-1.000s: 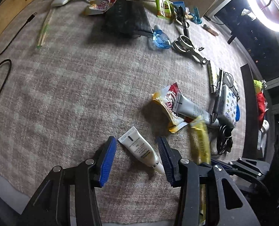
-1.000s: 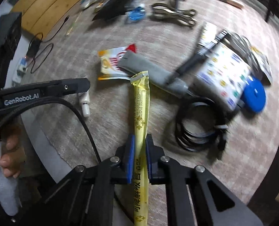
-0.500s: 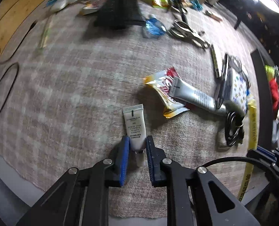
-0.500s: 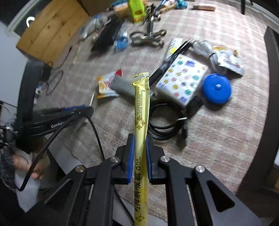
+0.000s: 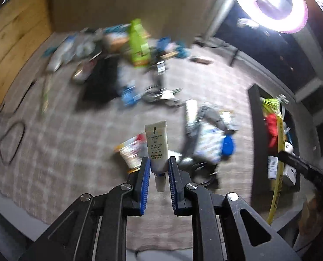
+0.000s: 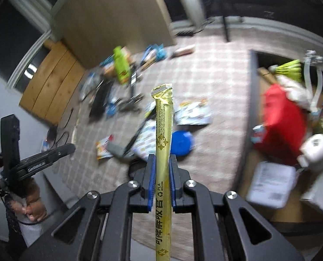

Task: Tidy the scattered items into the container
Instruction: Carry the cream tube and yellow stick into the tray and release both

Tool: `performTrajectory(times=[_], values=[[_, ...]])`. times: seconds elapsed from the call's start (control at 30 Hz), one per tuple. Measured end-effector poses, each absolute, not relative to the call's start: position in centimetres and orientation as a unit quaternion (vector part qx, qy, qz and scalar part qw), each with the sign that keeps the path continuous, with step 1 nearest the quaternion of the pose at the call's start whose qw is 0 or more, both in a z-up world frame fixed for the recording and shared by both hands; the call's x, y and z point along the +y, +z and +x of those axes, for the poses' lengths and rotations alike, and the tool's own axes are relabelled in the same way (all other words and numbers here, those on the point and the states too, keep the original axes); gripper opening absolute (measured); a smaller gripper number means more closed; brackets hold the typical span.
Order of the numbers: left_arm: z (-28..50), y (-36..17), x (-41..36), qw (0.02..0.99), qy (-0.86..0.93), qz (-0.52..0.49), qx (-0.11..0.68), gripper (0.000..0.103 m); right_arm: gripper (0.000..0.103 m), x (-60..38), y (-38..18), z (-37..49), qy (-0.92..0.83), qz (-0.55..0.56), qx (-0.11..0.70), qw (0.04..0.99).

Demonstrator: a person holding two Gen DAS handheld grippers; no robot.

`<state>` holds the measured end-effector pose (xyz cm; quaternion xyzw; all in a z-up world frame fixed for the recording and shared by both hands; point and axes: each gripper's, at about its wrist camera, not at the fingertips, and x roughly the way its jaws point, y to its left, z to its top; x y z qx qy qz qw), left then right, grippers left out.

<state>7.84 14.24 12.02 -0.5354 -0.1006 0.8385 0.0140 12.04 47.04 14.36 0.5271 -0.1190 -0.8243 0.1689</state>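
Observation:
My left gripper (image 5: 159,169) is shut on a small white tube (image 5: 156,143) and holds it upright, well above the checked cloth. My right gripper (image 6: 162,174) is shut on a long yellow stick packet (image 6: 163,130), also lifted; the packet also shows in the left wrist view (image 5: 279,152). The container (image 6: 251,108), a dark-walled box at the right, holds a red bag (image 6: 281,121), a white roll (image 6: 316,150) and a white packet (image 6: 272,184). Scattered items remain on the cloth (image 6: 216,69): a blue disc (image 6: 182,142), a patterned pouch (image 6: 144,143), a snack packet (image 6: 102,149).
A green bottle (image 5: 138,43), a black case (image 5: 100,80), scissors and small packets lie at the far end of the cloth. A black cable (image 5: 11,139) lies at the left. A bright ring lamp (image 5: 270,2) glares at the upper right. The left gripper's body (image 6: 44,163) shows at the left.
Both grippers have risen and tilted up, so the table looks farther away. The left gripper has lifted the white tube off the cloth. The right gripper has swung toward the container.

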Motion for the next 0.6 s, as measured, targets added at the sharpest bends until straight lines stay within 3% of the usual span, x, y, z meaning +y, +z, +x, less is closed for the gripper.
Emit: performTrajectory(times=[0.27,0.6], values=[[3.4,14.9,26.3,0.115,0.853,-0.508,-0.016,0.016,0.011,59.8,17.4,11.3,-0.847,0.514,-0.124,0.056],[1.3,14.3,42.6,0.245,0.819,-0.518,0.033,0.016,0.011,70.4,16.7,8.9,-0.840,0.521,-0.127,-0.076]])
